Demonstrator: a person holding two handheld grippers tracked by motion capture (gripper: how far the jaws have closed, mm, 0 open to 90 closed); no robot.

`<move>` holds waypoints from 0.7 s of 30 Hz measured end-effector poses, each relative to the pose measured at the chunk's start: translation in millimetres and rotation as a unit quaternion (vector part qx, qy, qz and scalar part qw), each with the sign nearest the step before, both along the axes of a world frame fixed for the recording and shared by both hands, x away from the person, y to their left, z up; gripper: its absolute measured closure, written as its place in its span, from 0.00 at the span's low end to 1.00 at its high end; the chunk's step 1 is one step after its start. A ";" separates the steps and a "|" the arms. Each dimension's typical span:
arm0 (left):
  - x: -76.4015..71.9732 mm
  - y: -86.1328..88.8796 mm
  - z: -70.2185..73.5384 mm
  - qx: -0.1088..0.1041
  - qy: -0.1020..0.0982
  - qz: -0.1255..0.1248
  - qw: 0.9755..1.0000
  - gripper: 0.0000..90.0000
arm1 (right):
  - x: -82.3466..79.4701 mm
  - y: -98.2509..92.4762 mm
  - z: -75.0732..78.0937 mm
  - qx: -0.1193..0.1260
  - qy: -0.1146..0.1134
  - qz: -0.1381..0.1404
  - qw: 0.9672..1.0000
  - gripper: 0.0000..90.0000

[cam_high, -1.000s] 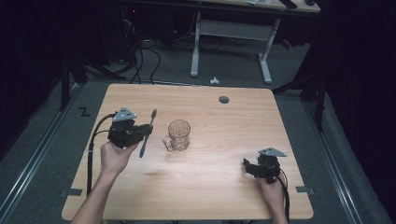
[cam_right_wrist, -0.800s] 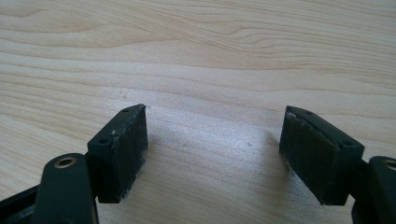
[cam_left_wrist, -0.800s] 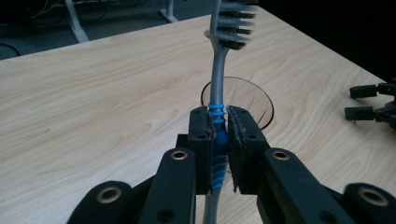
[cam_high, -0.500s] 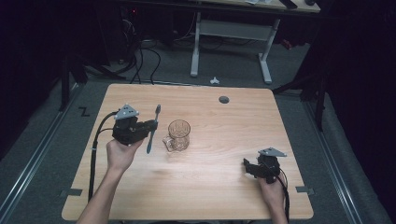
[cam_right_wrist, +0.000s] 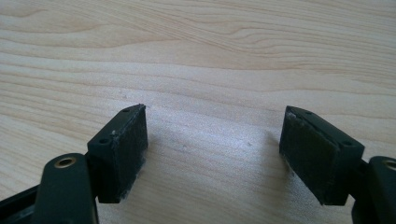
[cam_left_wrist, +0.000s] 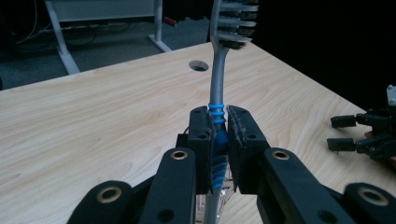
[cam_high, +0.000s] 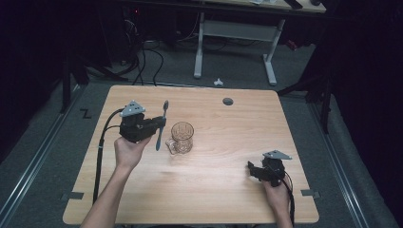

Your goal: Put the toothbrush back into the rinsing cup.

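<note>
Toothbrush (cam_left_wrist: 218, 116): clamped upright btwn left gripper (cam_left_wrist: 218, 140) jaws at its blue-ribbed grip, bristle head up top, per left gripper view. Right gripper (cam_right_wrist: 212, 149) view: jaws wide apart, low over bare wood surface (cam_right_wrist: 210, 56). High view adds glass mug (cam_high: 181, 137) just right of toothbrush; round hole (cam_high: 228, 101) near far edge.

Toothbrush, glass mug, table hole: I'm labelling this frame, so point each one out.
toothbrush (cam_left_wrist: 218, 88), left gripper view, on its grey neck below the bristles.
glass mug (cam_high: 183, 136), high view, on its side wall.
table hole (cam_high: 228, 101), high view, on its dark centre.
</note>
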State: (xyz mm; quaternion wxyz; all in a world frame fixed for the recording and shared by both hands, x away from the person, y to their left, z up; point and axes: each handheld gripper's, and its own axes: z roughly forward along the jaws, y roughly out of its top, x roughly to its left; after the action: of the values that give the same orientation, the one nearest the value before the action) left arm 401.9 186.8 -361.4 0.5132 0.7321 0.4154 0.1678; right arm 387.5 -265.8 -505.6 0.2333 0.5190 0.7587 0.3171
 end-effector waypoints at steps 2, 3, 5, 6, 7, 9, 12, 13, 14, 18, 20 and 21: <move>0.3 -0.3 -0.1 -0.001 0.000 0.000 1.000 0.89 | 0.0 0.0 0.0 0.000 0.000 0.000 1.000 0.26; 1.7 -0.2 -0.6 -0.004 -0.001 -0.001 1.000 0.89 | 0.0 0.0 0.0 0.000 0.000 0.000 1.000 0.26; 3.7 0.5 -1.5 -0.009 0.000 0.000 1.000 0.89 | 0.0 0.0 0.0 0.000 0.000 0.000 1.000 0.26; 3.7 0.5 -1.5 -0.009 0.000 0.000 1.000 0.89 | 0.0 0.0 0.0 0.000 0.000 0.000 1.000 0.26; 5.4 0.9 -2.6 -0.012 0.001 0.000 1.000 0.89 | 0.0 0.0 0.0 0.000 0.000 0.000 1.000 0.26; 5.3 0.4 -2.4 -0.015 -0.001 0.001 1.000 0.89 | 0.0 0.0 0.0 0.000 0.000 0.000 1.000 0.26; 6.6 -2.2 -0.9 -0.014 -0.004 0.000 1.000 0.89 | 0.0 0.0 0.0 0.000 0.000 0.000 1.000 0.26; 7.6 -3.5 -0.8 -0.015 -0.005 -0.001 1.000 0.89 | 0.0 0.0 0.0 0.000 0.000 0.000 1.000 0.26; 9.1 -5.1 -1.0 -0.018 -0.005 -0.002 1.000 0.89 | -0.1 0.1 0.0 0.000 0.000 0.000 1.000 0.26; 12.6 -9.4 -2.3 -0.022 -0.006 -0.005 1.000 0.89 | -0.1 0.1 0.0 0.000 0.000 0.000 1.000 0.26; 15.1 -11.8 -3.2 -0.025 -0.006 -0.007 1.000 0.89 | -0.1 0.1 0.0 0.000 0.000 0.000 1.000 0.26; 16.9 -12.2 -3.9 -0.031 -0.004 -0.007 0.999 0.89 | -0.1 0.1 0.0 0.000 0.000 -0.001 1.000 0.26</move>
State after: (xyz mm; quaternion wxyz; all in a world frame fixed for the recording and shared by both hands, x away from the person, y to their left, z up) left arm 418.8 174.6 -365.3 0.5388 0.7179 0.4128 0.1543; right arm 387.4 -265.8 -505.6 0.2333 0.5195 0.7584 0.3171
